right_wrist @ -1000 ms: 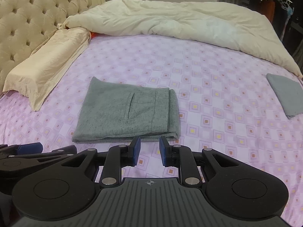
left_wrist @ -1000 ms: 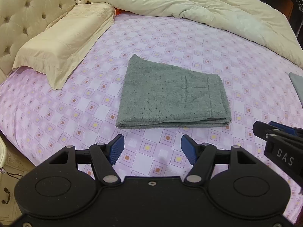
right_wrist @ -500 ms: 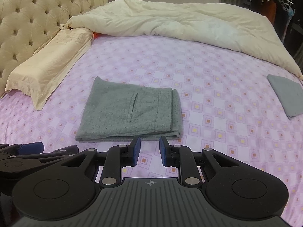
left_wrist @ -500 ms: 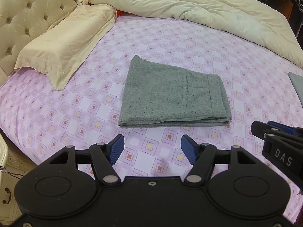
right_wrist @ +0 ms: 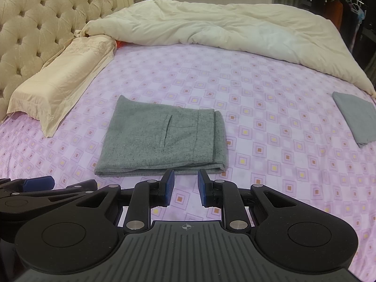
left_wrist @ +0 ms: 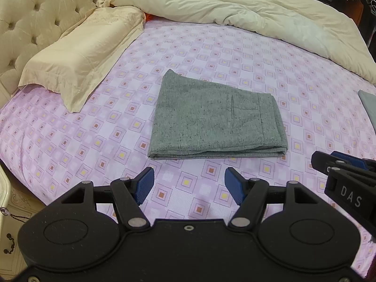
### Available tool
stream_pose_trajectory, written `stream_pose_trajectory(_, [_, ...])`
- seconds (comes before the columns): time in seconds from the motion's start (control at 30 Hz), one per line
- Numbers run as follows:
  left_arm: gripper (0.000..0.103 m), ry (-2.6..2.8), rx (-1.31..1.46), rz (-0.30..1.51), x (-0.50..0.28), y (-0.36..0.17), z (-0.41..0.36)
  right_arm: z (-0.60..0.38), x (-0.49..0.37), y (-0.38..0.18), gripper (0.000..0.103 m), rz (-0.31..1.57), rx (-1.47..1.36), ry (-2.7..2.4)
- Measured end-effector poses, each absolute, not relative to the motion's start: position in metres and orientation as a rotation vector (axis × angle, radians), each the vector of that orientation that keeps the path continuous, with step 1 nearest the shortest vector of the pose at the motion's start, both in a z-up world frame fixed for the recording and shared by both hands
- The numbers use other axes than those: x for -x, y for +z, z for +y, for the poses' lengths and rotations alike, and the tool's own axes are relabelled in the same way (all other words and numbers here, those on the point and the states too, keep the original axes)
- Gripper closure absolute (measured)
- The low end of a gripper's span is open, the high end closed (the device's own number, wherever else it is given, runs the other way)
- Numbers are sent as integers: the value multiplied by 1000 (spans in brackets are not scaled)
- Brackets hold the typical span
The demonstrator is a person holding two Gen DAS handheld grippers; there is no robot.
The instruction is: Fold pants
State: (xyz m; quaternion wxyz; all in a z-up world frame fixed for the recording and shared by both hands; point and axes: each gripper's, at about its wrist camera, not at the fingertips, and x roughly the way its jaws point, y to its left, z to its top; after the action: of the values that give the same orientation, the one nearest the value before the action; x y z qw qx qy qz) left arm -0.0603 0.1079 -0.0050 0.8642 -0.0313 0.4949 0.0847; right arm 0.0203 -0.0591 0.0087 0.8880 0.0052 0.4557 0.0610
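your left gripper [left_wrist: 189, 185] fingers spread wide, holding nothing; your right gripper [right_wrist: 185, 186] fingers narrowly parted, holding nothing; both hover over patterned purple sheet [left_wrist: 211, 47]; folded grey pants [left_wrist: 215, 119] lie flat just ahead of both pairs of fingertips, not touched; near folded edge faces you; second grey folded cloth [right_wrist: 357, 117] well off to right of right fingers; cream pillow [right_wrist: 63, 80] ahead-left; rumpled cream duvet [right_wrist: 211, 30] far ahead; tufted headboard [right_wrist: 35, 23] at far left.
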Motion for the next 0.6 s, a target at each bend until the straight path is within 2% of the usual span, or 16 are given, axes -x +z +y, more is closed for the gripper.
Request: stream_pose_trajectory(0.6, [34, 180, 61, 1028, 60, -2, 107, -59, -18, 8, 81, 941, -31, 129])
